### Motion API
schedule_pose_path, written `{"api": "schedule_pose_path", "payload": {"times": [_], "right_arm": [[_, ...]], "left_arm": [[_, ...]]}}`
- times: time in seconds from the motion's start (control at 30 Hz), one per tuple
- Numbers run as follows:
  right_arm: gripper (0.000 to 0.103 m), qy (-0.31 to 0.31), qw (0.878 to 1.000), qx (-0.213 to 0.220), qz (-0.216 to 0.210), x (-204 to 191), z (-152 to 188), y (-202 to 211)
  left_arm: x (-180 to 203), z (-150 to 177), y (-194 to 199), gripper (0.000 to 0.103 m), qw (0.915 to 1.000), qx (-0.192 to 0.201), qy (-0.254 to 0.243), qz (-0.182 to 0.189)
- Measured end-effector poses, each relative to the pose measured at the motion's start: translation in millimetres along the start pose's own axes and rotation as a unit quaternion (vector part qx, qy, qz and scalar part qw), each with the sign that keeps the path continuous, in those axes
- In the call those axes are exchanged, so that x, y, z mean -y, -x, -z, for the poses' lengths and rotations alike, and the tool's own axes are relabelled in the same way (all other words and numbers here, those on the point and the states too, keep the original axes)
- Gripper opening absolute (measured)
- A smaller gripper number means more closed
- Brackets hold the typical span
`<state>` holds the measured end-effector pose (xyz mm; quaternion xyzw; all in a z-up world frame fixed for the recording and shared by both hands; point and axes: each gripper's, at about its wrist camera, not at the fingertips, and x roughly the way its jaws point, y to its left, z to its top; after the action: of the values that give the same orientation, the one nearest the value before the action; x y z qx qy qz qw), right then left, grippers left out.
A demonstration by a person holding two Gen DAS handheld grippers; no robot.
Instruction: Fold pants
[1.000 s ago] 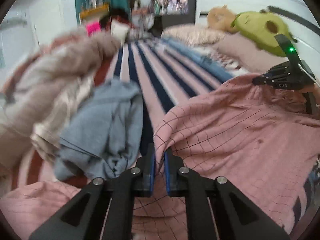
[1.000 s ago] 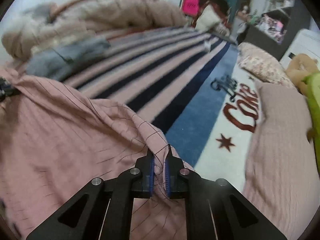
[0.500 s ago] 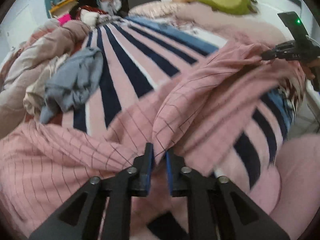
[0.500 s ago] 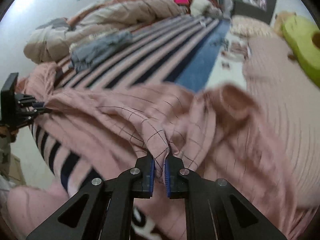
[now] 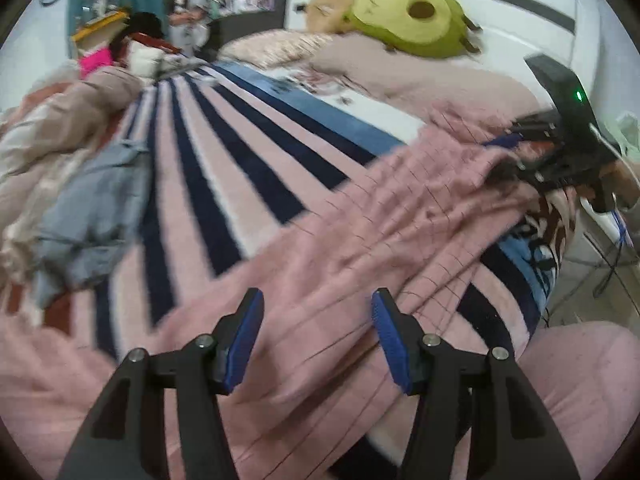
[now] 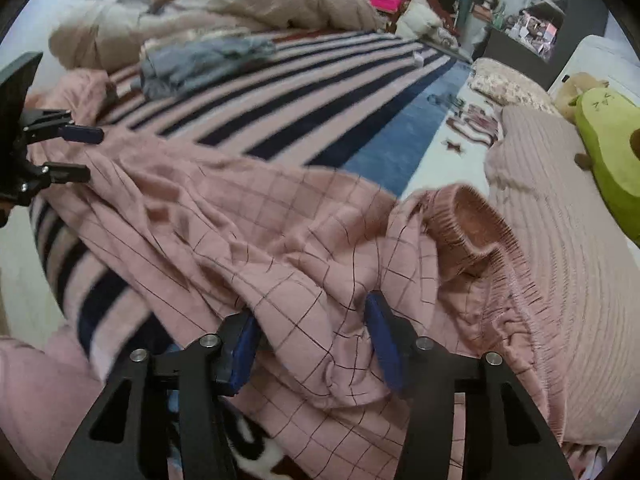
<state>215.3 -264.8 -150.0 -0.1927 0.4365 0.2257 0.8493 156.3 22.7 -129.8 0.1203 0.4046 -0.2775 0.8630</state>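
The pants (image 6: 240, 220) are soft pink brushed cloth with a thin dark grid, lying crumpled in long folds across the near edge of the bed (image 5: 224, 168), on its plush blanket of pink and navy stripes. Their ribbed elastic waistband (image 6: 480, 216) stands up in a loop at the right. The left gripper (image 5: 316, 300) has just been opening, its blue-padded fingers now apart above the cloth. The right gripper (image 6: 312, 308) also stands released, a loose fold bulging between its fingers. A crumpled grey garment (image 5: 92, 208) lies further up the bed.
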Motion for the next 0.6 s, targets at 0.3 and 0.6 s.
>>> {"api": "schedule_pose_path", "payload": {"times": [0.3, 0.6], "right_arm": [[0.004, -0.054, 0.998, 0.003, -0.035, 2.4, 34.6, 34.4], [0.058, -0.123, 0.990, 0.056, -0.043, 26.1, 28.8, 67.7]], "left_arm": [[21.6, 24.6, 8.0, 0.005, 0.9996, -0.023, -0.015, -0.009], [9.7, 39.3, 28.2, 0.041, 0.9995, -0.007, 0.031, 0.001]]}}
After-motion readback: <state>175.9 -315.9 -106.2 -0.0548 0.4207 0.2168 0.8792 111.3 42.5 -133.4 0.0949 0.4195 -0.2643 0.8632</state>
